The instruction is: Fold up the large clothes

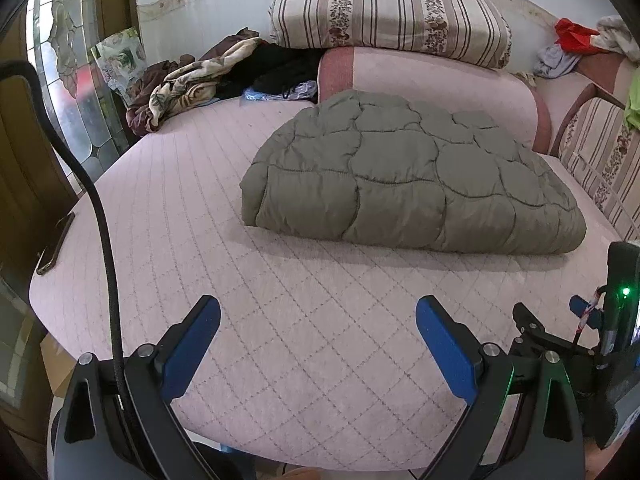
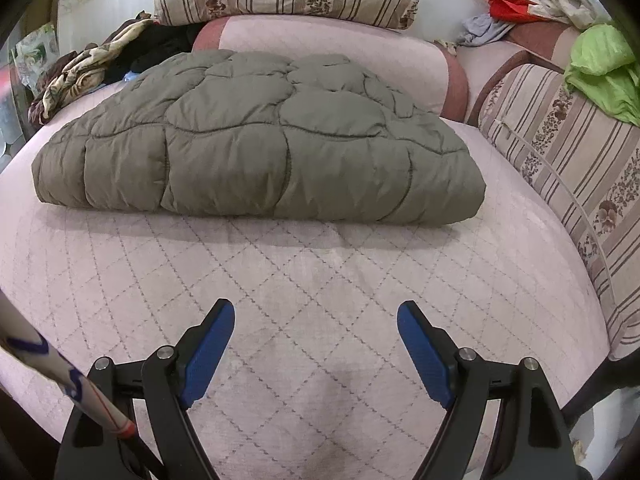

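An olive-green quilted puffer garment (image 1: 412,176) (image 2: 260,140) lies folded into a thick bundle on the pink quilted bed cover (image 1: 280,320) (image 2: 320,280). My left gripper (image 1: 318,308) hovers open over bare cover, well short of the bundle's near edge, with nothing between its blue pads. My right gripper (image 2: 316,312) is likewise open and empty, also short of the bundle. In the left wrist view the right gripper's body (image 1: 560,344) shows at the lower right edge.
A striped floral cushion (image 1: 392,12) rests on a pink bolster (image 1: 440,84) behind the garment. Crumpled clothes (image 1: 192,76) lie at the back left; red, grey and green clothes (image 2: 560,32) on the striped sofa arm (image 2: 560,168) at right. A phone (image 1: 56,246) lies at the bed's left edge.
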The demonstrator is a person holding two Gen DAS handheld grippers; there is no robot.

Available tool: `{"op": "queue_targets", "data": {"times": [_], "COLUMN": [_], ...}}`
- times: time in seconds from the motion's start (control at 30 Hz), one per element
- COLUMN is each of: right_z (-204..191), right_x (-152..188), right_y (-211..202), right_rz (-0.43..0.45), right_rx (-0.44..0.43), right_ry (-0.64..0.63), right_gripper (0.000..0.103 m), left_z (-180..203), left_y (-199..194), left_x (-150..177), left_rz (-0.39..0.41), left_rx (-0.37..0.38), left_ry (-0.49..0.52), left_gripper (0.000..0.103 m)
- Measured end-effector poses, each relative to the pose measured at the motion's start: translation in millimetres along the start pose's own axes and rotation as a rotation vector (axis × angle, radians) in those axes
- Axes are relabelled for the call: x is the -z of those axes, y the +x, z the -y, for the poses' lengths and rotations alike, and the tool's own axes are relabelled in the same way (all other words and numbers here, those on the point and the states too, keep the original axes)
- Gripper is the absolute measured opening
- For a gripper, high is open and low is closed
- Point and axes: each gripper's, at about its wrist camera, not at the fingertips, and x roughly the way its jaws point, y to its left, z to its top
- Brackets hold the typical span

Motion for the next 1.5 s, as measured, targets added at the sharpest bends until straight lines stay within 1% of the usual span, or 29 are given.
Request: {"op": "queue_targets", "data": {"times": [0.2, 0.37, 0.53, 1.0, 1.2, 1.5], "right_z": [-0.7, 5.4, 12.5, 16.0, 15.5, 16.4], "right_x": [-0.3, -1.7, -4.5, -4.9, -3.3, -3.4], "right_y": [-3.0, -5.2, -10.1, -17.8, -17.8, -17.2], "right_rz": [0.017, 0.023, 0.046, 0.084, 0.08, 0.086], "right_rx": [0.005, 0.005, 0.006, 0.011, 0.009, 0.008], "right_ry": [-0.001, 0.03, 0.058, 0.061, 0.056, 0.054], "right_gripper": [0.087, 0.087, 0.087, 0.088, 0.088, 0.088], "left_z": [3.4, 5.1, 10.0, 11.9, 11.5, 10.6], "left_y": [3.2, 3.6, 2.8, 5.3, 7.8, 14.0], "left_x": [2.2, 3.2, 5.6, 8.2, 10.3, 13.5], "left_rz": [-0.007, -0.008, -0.009, -0.03, -0.045, -0.062], "left_rx": [-0.007, -0.015, -0.03, -0.019, -0.005, -0.004], "left_ry": [0.004, 0.016, 0.039, 0.041, 0.039, 0.03], "left_gripper": [0.098, 0.098, 0.098, 0.098, 0.098, 0.098]}}
